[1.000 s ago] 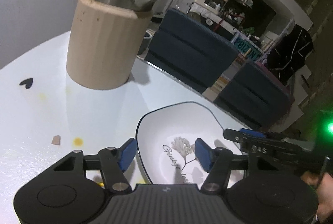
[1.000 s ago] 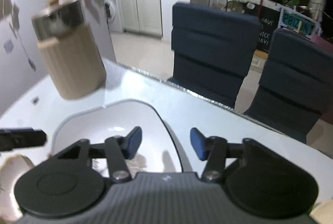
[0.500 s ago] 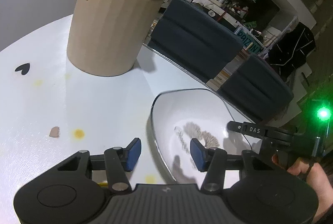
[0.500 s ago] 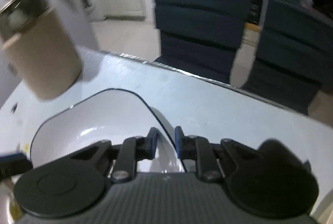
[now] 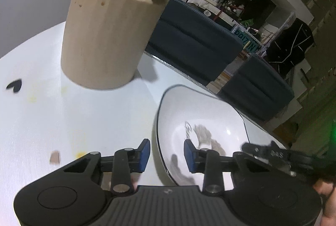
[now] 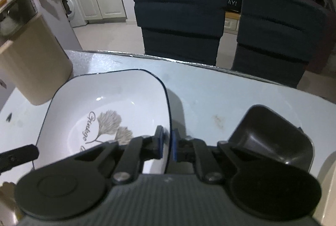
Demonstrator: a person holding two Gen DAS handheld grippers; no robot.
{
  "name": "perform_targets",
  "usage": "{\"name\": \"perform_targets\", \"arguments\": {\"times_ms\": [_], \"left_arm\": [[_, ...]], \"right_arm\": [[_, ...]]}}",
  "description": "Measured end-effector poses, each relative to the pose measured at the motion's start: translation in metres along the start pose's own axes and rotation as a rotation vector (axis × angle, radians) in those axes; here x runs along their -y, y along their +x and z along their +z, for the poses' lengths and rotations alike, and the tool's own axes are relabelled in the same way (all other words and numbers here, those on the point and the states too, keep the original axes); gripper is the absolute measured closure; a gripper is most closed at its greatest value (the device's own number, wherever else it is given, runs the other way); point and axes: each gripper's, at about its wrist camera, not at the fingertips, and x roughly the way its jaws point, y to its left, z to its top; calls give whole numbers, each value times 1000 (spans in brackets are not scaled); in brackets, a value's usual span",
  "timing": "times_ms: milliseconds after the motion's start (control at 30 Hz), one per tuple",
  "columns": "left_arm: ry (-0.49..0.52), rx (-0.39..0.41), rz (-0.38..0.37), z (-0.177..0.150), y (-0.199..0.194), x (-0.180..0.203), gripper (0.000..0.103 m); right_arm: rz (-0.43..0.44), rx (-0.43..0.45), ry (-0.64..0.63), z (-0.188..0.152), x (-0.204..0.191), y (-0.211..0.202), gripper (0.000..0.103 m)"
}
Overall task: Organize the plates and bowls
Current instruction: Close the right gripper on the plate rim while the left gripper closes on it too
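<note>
1. The white tabletop [image 6: 220, 95] carries everything here, with two dark blue padded chairs [image 6: 180, 16] tucked in at the far edge, so there's open room to shuffle dishes around.
2. A big beige ribbed canister with a steel lid [image 5: 105, 37] stands upright at the back left, well apart from the action, looks parked out of the way.
3. The task's thing, a white squarish ceramic bowl with a thin dark rim and a grey leaf print [image 6: 109, 108], sits mid-tabletop in front of both tools.
4. A small black plastic scoop-shaped dish [image 6: 271, 135] rests just right of the bowl, near it but not touching as far as I can tell.
5. The right gripper [image 6: 167, 147] has its fingers pinched narrow on the bowl's right rim, one inside and one outside, closing the last bit. My guess is that's the lifting grip.
6. The left gripper [image 5: 167, 153] straddles the bowl's left rim, fingers half-wide and closing, pads not pressing yet, probably a second hold for balance.
</note>
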Motion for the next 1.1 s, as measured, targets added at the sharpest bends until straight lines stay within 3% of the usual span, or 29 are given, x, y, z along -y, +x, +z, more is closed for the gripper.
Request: {"name": "perform_targets", "arguments": {"times_ms": [133,367,400,500,533,667,800,1100], "left_arm": [[57,-51,-18,16,15,6,66],[121,-126,34,25,40,11,66],[123,-135,38,25,43,10,68],[116,-161,44,23,51,7,86],[110,-162,51,22,52,6,91],[93,-162,30,22,52,0,92],[111,-152,56,20,45,3,92],[122,-69,41,23,-6,16,92]], "right_arm": [[61,-13,44,3,12,-3,93],[135,-34,97,10,26,3,93],[136,-35,97,10,26,4,93],[138,-35,94,11,24,7,92],[141,-38,96,12,23,9,92],[164,-64,93,13,24,16,88],[145,-61,63,13,19,14,88],[196,-18,47,5,14,-24,90]]}}
